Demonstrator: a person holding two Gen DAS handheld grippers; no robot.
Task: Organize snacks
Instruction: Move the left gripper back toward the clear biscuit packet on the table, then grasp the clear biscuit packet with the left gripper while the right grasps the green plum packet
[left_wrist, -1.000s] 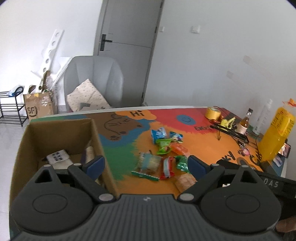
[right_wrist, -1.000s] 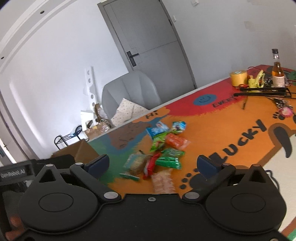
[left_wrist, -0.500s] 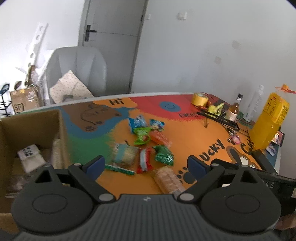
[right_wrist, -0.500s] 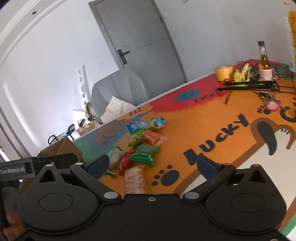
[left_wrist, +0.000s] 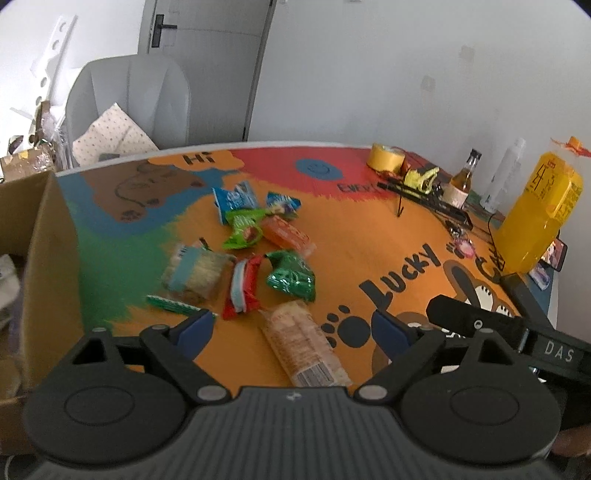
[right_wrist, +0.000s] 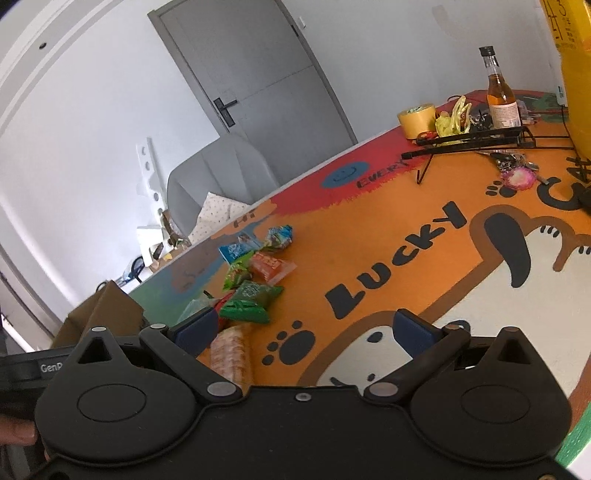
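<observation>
Several snack packets lie in a loose pile on the colourful table mat (left_wrist: 369, 236): a long cracker pack (left_wrist: 303, 341) nearest me, a green packet (left_wrist: 291, 277), a red-and-white bar (left_wrist: 242, 286), a biscuit pack (left_wrist: 195, 273), an orange packet (left_wrist: 288, 232) and blue packets (left_wrist: 236, 197). My left gripper (left_wrist: 291, 328) is open above the cracker pack, which lies between its fingers without touching them. A cardboard box (left_wrist: 48, 258) stands at the left. My right gripper (right_wrist: 303, 328) is open over the mat, right of the cracker pack (right_wrist: 231, 354) and green packet (right_wrist: 247, 301).
At the table's far right stand a yellow tape roll (left_wrist: 386, 158), a small amber bottle (left_wrist: 463, 181), a black wire stand (left_wrist: 424, 199), keys (left_wrist: 461, 245) and a tall yellow bag (left_wrist: 539, 210). A grey chair (left_wrist: 133, 103) with a cushion sits behind the table.
Both grippers have swung right and lower toward the snack pile. The box has slid to the left edge of the left wrist view, and the cracker pack now lies between the left fingers.
</observation>
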